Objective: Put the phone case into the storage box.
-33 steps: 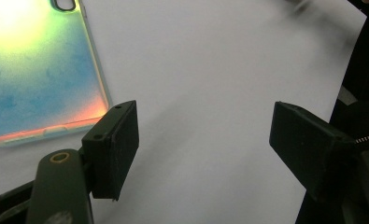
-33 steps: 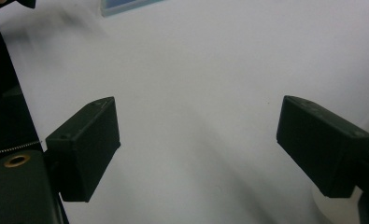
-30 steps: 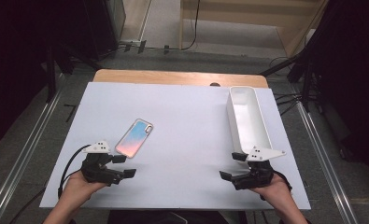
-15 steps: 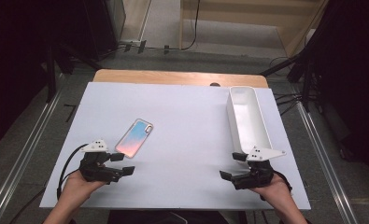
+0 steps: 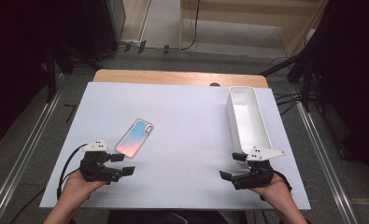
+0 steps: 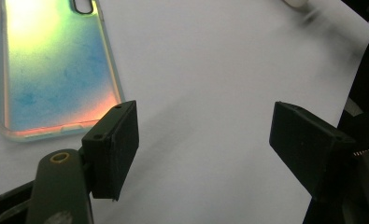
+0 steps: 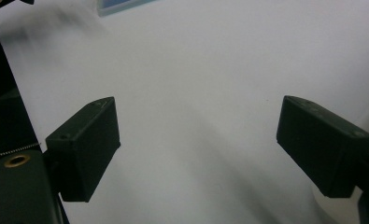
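Resting at the near edge of the white desk (image 5: 182, 186), the left gripper (image 5: 121, 164) and the right gripper (image 5: 230, 168) sit low over the surface, each held in one hand. The fingers (image 6: 112, 149) of the left gripper stand wide with nothing between them; those of the right gripper (image 7: 198, 149) stand wide and empty too. Just beyond the left gripper lies the iridescent phone case (image 5: 134, 136), flat and slanted. Farther off, right of centre, stands the long white bin (image 5: 246, 119), its near end beside the right gripper.
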